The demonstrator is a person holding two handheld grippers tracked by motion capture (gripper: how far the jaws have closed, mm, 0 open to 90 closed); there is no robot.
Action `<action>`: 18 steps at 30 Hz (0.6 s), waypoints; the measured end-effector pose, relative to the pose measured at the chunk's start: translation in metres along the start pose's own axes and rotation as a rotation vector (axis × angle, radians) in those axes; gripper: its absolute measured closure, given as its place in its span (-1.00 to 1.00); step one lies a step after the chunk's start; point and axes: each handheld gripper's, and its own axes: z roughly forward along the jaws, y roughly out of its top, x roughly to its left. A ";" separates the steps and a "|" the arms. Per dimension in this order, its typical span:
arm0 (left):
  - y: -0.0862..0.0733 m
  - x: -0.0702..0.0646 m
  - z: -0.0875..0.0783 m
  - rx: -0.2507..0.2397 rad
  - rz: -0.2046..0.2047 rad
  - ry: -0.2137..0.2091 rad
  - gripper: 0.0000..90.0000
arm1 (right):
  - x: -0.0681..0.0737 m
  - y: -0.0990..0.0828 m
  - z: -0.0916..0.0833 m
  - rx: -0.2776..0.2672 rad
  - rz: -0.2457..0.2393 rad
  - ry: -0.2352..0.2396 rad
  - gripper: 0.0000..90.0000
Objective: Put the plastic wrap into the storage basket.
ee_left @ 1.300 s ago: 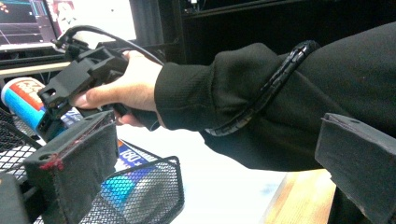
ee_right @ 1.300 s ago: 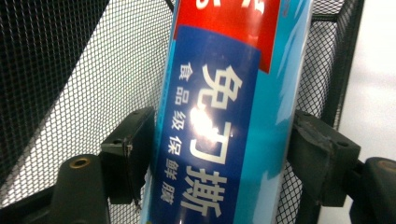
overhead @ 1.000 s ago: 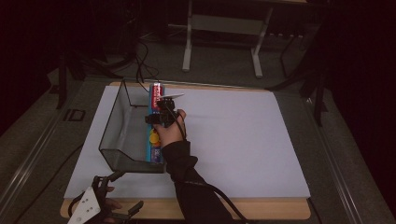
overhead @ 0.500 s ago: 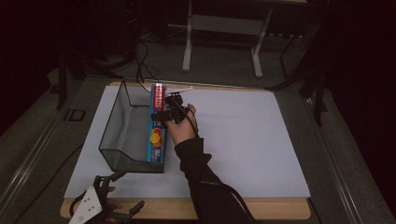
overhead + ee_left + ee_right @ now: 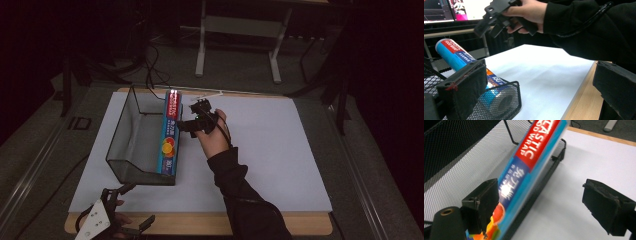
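Item: roll of plastic wrap (image 5: pixel 170 132), blue and red tube, lying lengthwise inside the black wire-mesh basket (image 5: pixel 131 131) against its right-hand wall, on the white sheet (image 5: pixel 280 150) covering the worktop (image 5: pixel 210 223). Right gripper (image 5: pixel 184 126): held above the sheet just beside the basket's right wall, jaws having just been opening and now standing apart, nothing pressed between the pads, the roll free beside the left jaw in the right gripper view. Left gripper (image 5: pixel 131 205): at the worktop's near left corner, jaws apart and empty.
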 end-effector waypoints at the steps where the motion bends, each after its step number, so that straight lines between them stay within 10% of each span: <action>1: 0.000 0.000 0.000 0.000 0.000 0.000 -1.00 | 0.000 0.000 0.000 0.000 0.000 0.000 -0.69; 18: -0.001 -0.001 0.002 0.012 0.004 0.002 -1.00 | -0.037 -0.048 -0.052 -0.039 -0.041 -0.011 -0.69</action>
